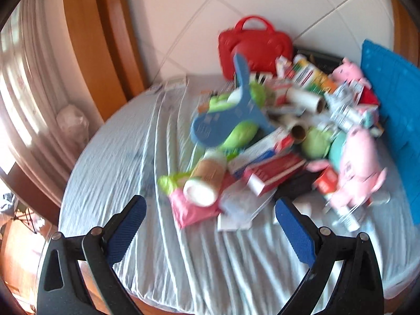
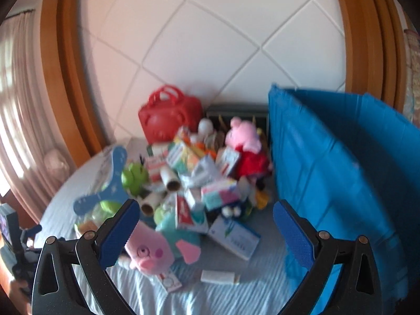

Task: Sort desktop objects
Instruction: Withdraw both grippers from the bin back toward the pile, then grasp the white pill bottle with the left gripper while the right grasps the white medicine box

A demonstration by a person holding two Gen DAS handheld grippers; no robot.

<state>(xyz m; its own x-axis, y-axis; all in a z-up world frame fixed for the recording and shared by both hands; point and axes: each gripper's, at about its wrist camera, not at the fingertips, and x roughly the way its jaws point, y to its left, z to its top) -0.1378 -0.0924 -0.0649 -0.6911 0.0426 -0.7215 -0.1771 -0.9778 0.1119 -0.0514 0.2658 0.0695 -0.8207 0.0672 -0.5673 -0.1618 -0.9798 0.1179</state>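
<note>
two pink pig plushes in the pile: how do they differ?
The near pig plush lies on its side at the front of the pile, by the right gripper; the far pig plush sits upright at the back. The near one shows teal beside its pink body; the far one wears red. The near one looks larger, though it is closer to the camera. Both have pink heads with snouts.

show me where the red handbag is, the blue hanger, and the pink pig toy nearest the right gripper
red handbag [image 2: 168, 120]: right wrist view, on its front panel.
blue hanger [image 1: 231, 115]: left wrist view, on its broad flat middle.
pink pig toy [image 2: 149, 254]: right wrist view, on its face, near the snout.
</note>
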